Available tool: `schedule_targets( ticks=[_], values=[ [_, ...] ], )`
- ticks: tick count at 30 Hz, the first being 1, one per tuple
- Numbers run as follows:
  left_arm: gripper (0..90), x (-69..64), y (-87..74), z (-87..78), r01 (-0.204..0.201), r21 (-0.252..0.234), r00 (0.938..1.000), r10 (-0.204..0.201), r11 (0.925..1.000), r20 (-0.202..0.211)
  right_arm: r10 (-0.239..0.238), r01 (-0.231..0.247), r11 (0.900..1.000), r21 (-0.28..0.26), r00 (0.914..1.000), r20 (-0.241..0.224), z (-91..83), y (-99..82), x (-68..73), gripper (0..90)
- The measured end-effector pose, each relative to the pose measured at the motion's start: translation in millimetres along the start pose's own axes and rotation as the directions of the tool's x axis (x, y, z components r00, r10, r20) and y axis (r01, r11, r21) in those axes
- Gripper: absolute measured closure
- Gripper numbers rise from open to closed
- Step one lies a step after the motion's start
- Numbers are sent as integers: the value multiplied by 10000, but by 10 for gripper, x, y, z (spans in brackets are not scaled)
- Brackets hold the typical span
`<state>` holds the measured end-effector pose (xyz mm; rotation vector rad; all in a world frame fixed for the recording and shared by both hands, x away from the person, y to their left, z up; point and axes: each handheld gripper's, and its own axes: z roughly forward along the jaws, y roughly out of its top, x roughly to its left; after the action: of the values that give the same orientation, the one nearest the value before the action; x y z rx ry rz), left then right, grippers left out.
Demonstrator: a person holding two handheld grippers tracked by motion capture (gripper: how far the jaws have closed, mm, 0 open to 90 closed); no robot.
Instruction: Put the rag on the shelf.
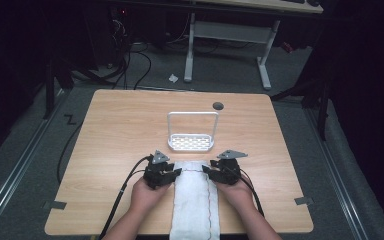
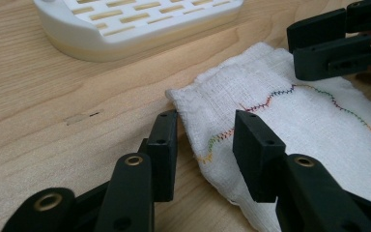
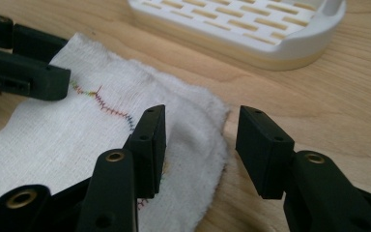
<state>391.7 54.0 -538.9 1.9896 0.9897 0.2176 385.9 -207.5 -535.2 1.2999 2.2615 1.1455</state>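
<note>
Both the left gripper (image 2: 205, 140) and right gripper (image 3: 200, 145) have jaws open around the white cloth (image 1: 195, 200) corners, so closing unevenly probably bunches it or misses an edge.

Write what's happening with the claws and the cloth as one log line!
left claw: open, astride cloth corner | right claw: open, astride other corner | white cloth: flat on table | white rack: behind cloth

the right gripper (image 3: 200, 145) rises from the bottom of the frame, its two black jaws standing apart astride the near corner of a white cloth (image 3: 77, 130) with rainbow zigzag stitching. the pads press on nothing. the left gripper (image 3: 24, 63) reaches in at upper left over the cloth. a white slotted tray (image 3: 251, 29) sits at top on the wooden table (image 3: 328, 101).
</note>
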Motion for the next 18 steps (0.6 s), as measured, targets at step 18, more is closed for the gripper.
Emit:
schedule_targets(
  ticks=[18],
  values=[
    [816,-50,-1,-6,-597,42,9981,598,9982,-154,-623,623,9980,-80,9981,-4,6,-4,128,837]
  ],
)
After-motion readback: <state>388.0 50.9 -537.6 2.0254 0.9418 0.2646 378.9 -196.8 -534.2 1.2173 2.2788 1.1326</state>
